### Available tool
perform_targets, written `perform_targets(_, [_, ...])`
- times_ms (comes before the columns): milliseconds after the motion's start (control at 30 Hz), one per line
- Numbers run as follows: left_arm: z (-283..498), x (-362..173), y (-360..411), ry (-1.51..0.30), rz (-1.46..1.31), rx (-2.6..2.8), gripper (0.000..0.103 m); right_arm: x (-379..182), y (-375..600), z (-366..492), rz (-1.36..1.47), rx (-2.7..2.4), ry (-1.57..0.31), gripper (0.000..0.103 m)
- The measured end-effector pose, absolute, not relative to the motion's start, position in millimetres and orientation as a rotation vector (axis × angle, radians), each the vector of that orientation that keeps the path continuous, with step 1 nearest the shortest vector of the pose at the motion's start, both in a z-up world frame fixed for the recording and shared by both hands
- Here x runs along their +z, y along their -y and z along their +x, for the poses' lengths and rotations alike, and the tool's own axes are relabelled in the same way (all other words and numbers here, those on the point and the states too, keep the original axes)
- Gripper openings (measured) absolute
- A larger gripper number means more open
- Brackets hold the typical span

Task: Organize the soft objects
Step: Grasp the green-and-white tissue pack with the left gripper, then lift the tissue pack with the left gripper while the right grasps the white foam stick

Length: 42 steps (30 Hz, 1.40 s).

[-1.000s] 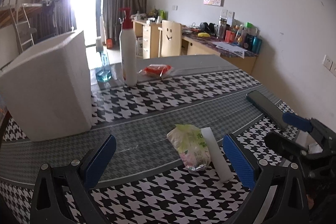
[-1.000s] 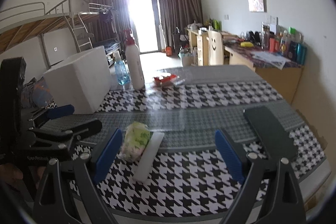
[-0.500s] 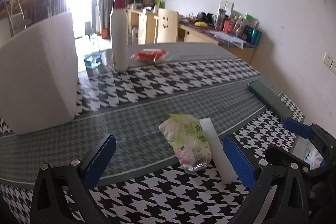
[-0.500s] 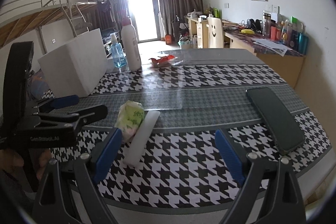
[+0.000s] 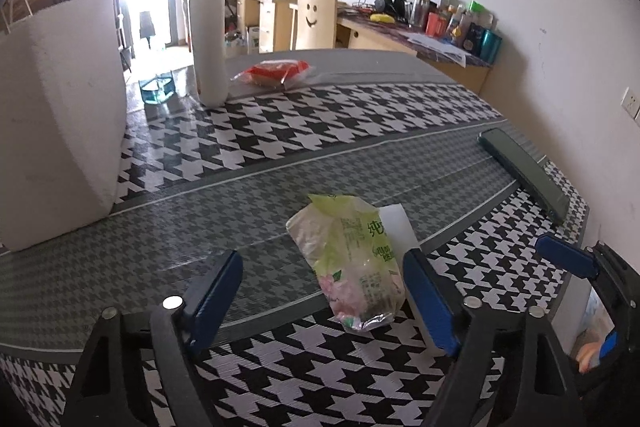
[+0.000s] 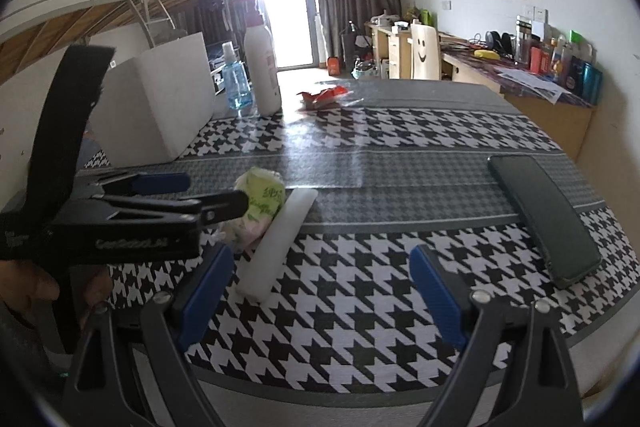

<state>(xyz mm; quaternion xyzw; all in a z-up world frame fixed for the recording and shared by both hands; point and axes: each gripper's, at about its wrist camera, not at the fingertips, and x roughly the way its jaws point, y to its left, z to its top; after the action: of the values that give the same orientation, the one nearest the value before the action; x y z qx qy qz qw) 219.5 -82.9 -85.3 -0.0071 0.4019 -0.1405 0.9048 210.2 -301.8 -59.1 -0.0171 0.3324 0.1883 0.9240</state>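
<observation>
Daylight pours through the far window (image 6: 286, 7), blown out to white glare. It leaves a pale sheen on the bench (image 6: 332, 147). Fisheye curvature bends the edges, dark vignette fills the corners, focus stays sharp.

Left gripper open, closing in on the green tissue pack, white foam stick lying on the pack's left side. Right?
Not quite. The white foam stick lies against the right side of the green tissue pack, not the left; the left wrist view shows it, and the right wrist view agrees. The rest holds: the left gripper is open, with the pack between its fingers.
</observation>
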Motion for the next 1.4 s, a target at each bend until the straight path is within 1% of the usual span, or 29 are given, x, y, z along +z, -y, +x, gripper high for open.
perform_targets(67, [222, -87, 83, -0.836, -0.017, -0.291, 0.077, -61, 299, 210, -0.045, 0.377, -0.689, 0.092])
perform_targets(267, [226, -90, 86, -0.863, -0.016, -0.311, 0.067, -61, 299, 210, -0.067, 0.381, -0.694, 0.092])
perform_targets(433, [229, -94, 89, -0.883, -0.025, -0.337, 0.066, -63, 302, 211, -0.052, 0.377, -0.704, 0.092])
perform_targets(533, [231, -95, 89, -0.886, -0.031, -0.341, 0.063, -64, 303, 213, -0.04, 0.378, -0.714, 0.092])
perform_targets(667, [234, -95, 88, -0.884, -0.038, -0.339, 0.055, -67, 304, 217, -0.035, 0.378, -0.724, 0.092])
perform_targets(700, [235, -95, 88, -0.884, -0.042, -0.344, 0.049, -67, 303, 217, -0.032, 0.379, -0.726, 0.092])
perform_targets(767, [236, -95, 86, -0.883, -0.049, -0.349, 0.042, -68, 303, 218, -0.032, 0.376, -0.73, 0.092])
perform_targets(833, [235, -95, 87, -0.878, -0.042, -0.35, 0.041, -68, 304, 219, -0.027, 0.373, -0.733, 0.092])
perform_targets(967, [234, -96, 83, -0.876, -0.057, -0.353, 0.034, -68, 307, 222, 0.0, 0.383, -0.743, 0.092])
perform_targets(1400, [223, -87, 56, -0.814, -0.108, -0.31, 0.033, -68, 289, 225, -0.019, 0.412, -0.76, 0.092])
